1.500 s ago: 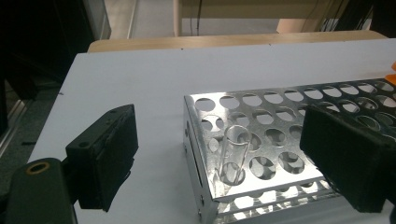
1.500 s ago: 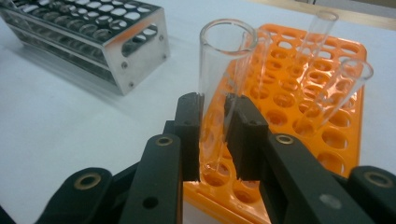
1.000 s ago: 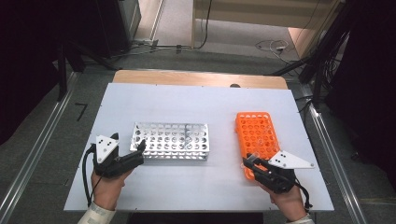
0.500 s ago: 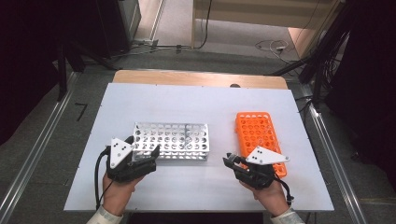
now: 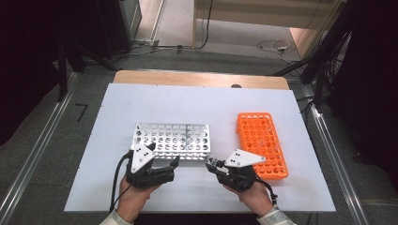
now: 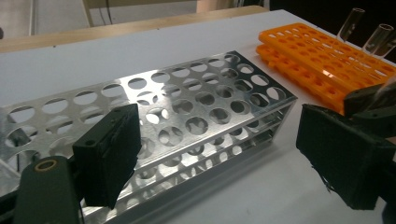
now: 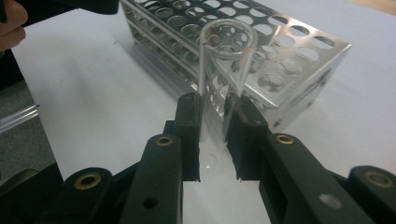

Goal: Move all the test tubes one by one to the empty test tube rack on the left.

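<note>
While right gripper (image 7: 215, 122) jaws pinch clear glass test tube (image 7: 223, 70), perforated silver metal rack (image 7: 261, 56) just beyond; left gripper (image 6: 224, 154) jaws wide apart, empty, same rack between them.

A white table (image 5: 197, 108) with a wooden strip (image 5: 197, 78) along its far edge stands on grey floor (image 5: 56, 154). Metal rails (image 5: 28, 164) run along both sides. Beyond it, cables (image 5: 270, 46) trail over paler flooring, beside what may be a dark cabinet (image 5: 112, 23); the corners lie in shadow.
</note>
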Motion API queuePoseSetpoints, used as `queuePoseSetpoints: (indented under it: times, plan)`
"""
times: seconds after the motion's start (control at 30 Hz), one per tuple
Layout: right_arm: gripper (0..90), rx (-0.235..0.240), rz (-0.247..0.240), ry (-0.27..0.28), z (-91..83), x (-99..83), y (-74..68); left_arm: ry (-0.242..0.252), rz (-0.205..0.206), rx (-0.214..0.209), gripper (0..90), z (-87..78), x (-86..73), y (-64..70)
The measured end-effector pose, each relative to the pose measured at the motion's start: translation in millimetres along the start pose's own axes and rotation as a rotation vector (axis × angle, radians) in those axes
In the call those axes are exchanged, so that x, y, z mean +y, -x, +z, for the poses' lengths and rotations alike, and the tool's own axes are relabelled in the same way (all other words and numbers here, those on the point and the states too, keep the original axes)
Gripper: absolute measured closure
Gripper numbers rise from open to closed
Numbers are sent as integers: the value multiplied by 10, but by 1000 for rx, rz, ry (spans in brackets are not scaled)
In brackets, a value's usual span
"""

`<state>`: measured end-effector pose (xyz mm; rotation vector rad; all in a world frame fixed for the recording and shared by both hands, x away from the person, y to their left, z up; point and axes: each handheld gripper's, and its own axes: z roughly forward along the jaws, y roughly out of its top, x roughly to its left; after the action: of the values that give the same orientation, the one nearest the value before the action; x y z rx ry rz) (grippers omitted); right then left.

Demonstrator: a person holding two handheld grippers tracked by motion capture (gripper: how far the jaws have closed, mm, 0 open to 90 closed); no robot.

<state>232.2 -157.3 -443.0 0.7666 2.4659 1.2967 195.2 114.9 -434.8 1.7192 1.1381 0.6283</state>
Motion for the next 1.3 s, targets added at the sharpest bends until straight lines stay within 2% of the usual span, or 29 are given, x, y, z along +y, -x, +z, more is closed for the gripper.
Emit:
queuePoseSetpoints:
  times: [0.33,0.5,0.67,0.7,0.73,0.77,0.8,0.83,0.87,0.9,0.97,1.0,1.2,1.3]
  plan:
    - [728,34,-16,-36,196,29,-121,-18,32,-101,154,69,-6,229]
    - [728,48,-34,-46,300,38,-160,-17,38,-169,222,85,-5,358]
    - [727,67,-39,-50,366,59,-226,-10,62,-217,369,104,-7,440]
    - [727,72,-40,-50,372,66,-240,-7,67,-222,439,110,-9,452]
    - [728,77,-45,-46,378,73,-251,-8,73,-226,439,113,-11,461]
    - [728,81,-45,-47,384,82,-274,-11,81,-231,503,116,-13,465]
    - [728,81,-45,-47,384,82,-274,-11,87,-234,503,121,-15,471]
    - [727,86,-47,-45,393,86,-282,-14,93,-233,572,123,-17,476]
    - [727,86,-47,-45,393,86,-282,-15,94,-233,572,123,-18,478]
    - [727,89,-44,-46,398,89,-285,-13,97,-230,630,123,-19,480]
    - [728,90,-43,-46,397,90,-286,-13,104,-226,652,121,-20,479]
    - [727,91,-42,-46,397,92,-289,-12,106,-224,696,122,-20,478]
    - [726,93,-39,-47,396,91,-285,-3,125,-215,746,116,-20,495]
    - [679,104,-34,-47,392,93,-278,-2,124,-225,749,113,-7,495]
